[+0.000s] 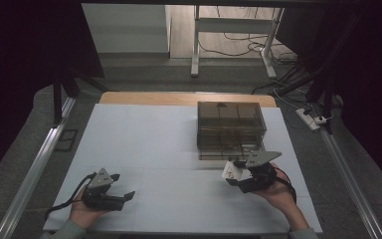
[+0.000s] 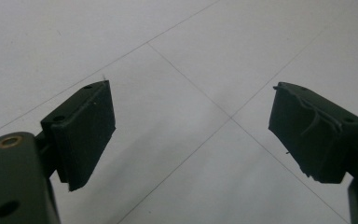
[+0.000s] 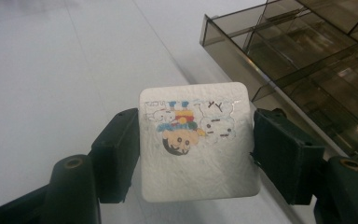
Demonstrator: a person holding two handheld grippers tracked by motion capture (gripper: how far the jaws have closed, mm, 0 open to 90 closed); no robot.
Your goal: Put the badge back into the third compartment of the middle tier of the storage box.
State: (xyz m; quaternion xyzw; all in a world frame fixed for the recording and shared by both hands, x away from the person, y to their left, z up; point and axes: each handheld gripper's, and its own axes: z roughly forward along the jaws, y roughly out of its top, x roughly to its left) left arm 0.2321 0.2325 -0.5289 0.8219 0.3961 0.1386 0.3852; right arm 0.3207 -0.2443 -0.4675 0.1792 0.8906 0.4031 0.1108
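Right tongs grip a white cartoon pad just short of the organizer; stowing remains. Left tongs idle wide above the worktop.

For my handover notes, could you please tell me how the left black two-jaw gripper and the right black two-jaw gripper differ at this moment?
The left black two-jaw gripper stands open with nothing between its pads; the right black two-jaw gripper is shut on a white square eraser with a cartoon print. The left one sits over bare white table; the right one is close to the smoky transparent plastic drawer box. Both are hand-held above the table's near edge.
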